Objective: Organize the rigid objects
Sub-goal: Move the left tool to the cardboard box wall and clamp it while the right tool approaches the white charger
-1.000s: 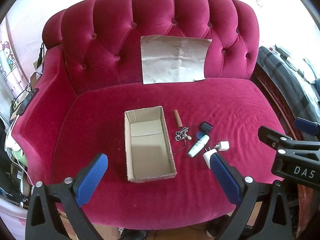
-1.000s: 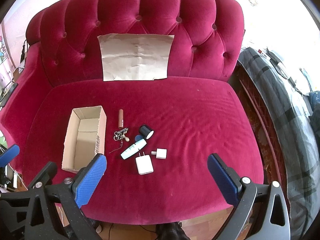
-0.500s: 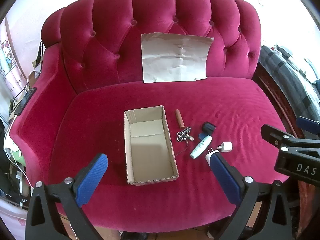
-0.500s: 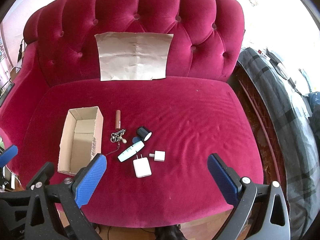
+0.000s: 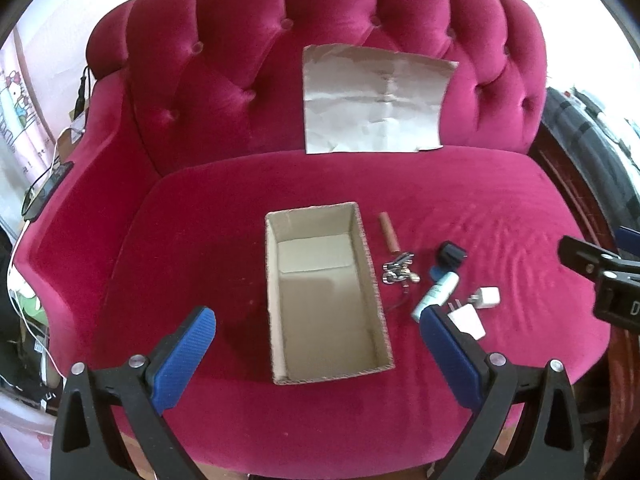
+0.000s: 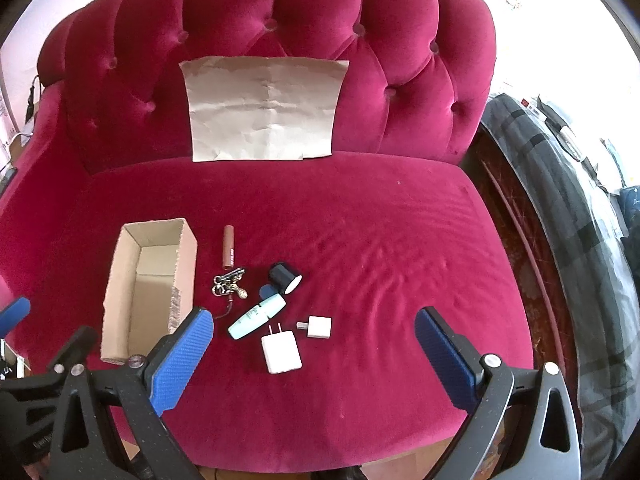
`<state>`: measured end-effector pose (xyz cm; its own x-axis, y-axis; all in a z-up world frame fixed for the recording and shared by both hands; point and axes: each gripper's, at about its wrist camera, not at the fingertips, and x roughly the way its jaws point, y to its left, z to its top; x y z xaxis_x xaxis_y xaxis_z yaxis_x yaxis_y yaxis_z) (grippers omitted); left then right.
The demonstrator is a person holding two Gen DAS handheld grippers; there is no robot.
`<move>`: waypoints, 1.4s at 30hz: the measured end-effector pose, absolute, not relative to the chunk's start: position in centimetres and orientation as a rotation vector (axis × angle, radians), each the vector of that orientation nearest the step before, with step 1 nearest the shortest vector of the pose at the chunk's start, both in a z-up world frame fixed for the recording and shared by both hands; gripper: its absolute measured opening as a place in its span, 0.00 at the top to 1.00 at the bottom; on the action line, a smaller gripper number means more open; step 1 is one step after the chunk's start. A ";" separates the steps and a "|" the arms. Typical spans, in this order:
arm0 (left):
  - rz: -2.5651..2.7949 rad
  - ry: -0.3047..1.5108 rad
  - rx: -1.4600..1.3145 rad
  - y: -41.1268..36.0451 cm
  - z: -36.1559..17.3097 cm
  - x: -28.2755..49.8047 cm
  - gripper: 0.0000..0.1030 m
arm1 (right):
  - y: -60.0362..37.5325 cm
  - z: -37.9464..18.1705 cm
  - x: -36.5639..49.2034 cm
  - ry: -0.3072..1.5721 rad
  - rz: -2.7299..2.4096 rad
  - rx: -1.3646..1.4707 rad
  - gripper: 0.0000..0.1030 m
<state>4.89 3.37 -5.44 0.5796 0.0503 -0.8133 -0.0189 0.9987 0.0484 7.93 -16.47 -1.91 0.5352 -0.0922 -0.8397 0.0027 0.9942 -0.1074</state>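
An open cardboard box (image 5: pixel 326 300) (image 6: pixel 148 288) lies empty on the red sofa seat. Right of it lie a brown tube (image 6: pixel 229 251), a bunch of keys (image 6: pixel 229 284), a black cap (image 6: pixel 284 277), a white-and-teal bottle (image 6: pixel 257 316), a small white plug (image 6: pixel 318 327) and a larger white charger (image 6: pixel 281 353). My left gripper (image 5: pixel 316 344) is open, above the box's near end. My right gripper (image 6: pixel 314 346) is open, above the charger and plug. Both hold nothing.
A creased sheet of brown paper (image 6: pixel 264 108) leans on the sofa's tufted backrest (image 6: pixel 360 40). A grey plaid blanket (image 6: pixel 580 220) lies to the right of the sofa. Cables and clutter (image 5: pixel 36 200) sit past the left armrest.
Both grippers have moved forward and lower toward the seat, so the box and small objects look larger and nearer. Nothing on the sofa has moved.
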 end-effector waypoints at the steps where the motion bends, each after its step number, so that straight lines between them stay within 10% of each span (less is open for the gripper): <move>1: 0.043 0.956 0.030 3.7 -5.7 5.1 0.00 | -16.5 -2.2 8.2 1.008 -0.057 -0.098 0.00; 42: 0.055 1.080 -0.023 11.2 -19.0 9.0 0.00 | -17.8 -17.8 10.8 1.170 0.053 -0.117 0.00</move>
<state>9.03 11.16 -19.00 0.4705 0.0334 -0.8818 -0.0564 0.9984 0.0077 10.84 -17.84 -17.80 0.3899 -0.0196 -0.9206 -0.1024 0.9926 -0.0646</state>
